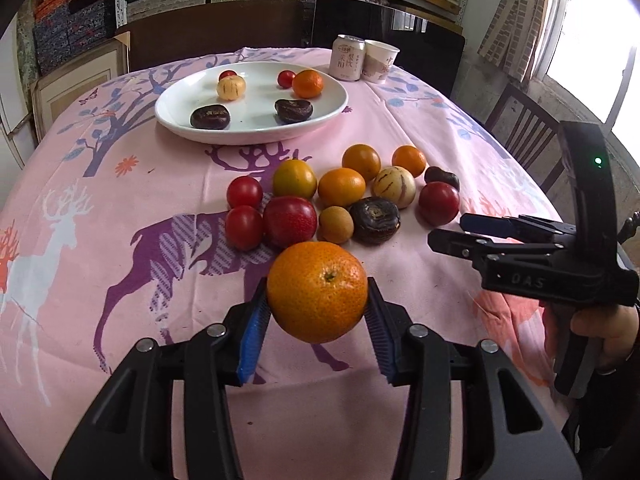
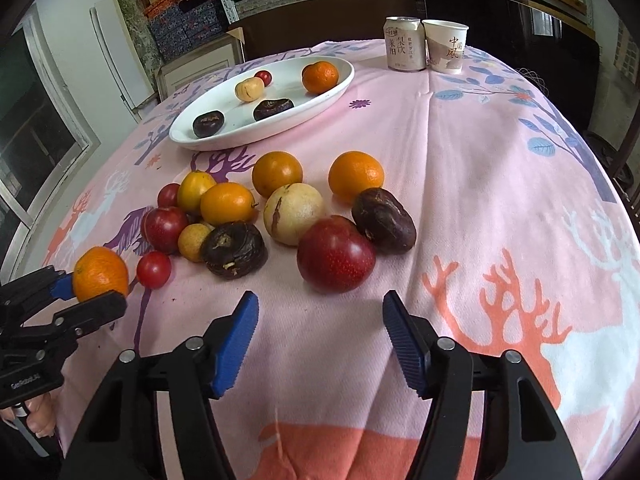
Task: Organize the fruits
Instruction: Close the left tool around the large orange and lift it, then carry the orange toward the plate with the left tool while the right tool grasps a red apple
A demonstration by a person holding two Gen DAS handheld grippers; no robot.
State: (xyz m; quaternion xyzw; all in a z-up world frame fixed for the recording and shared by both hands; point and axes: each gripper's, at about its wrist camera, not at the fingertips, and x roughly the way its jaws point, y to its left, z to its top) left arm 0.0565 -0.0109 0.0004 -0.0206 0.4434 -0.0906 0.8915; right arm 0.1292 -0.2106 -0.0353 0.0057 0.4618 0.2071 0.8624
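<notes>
White oval plate (image 1: pixel 340 100), far side of the table on the pink deer-print tablecloth (image 1: pixel 120 184): holds two dark wrinkled fruits (image 1: pixel 210 117) in its near part, one pale striped round fruit (image 1: pixel 231 88) with a small red tomato (image 1: pixel 227 75) just behind it, one orange mandarin (image 1: pixel 307 83), and a second small red tomato (image 1: pixel 286 79) beside that mandarin; this last tomato is hidden in the right wrist view. Behind the plate, at the table's far edge: one drink can (image 1: pixel 348 58) and one paper cup (image 1: pixel 381 61), upright and side by side; contents of neither can be seen. Loose pile of fruit (image 2: pixel 256 216) on the cloth, nearer than the plate: several orange and yellow-orange citrus, red plums and tomatoes, dark wrinkled fruits, a pale striped fruit, a small tan one, most of them touching neighbours. Left gripper (image 1: pixel 318 312): blue pads pressed on either side of an orange tangerine (image 1: pixel 317 291), held clear of the cloth on the near side of the pile. Right gripper (image 2: pixel 320 316): jaws apart with nothing between them, poised over bare cloth, a large red plum (image 2: pixel 336 254) just ahead of its tips.
</notes>
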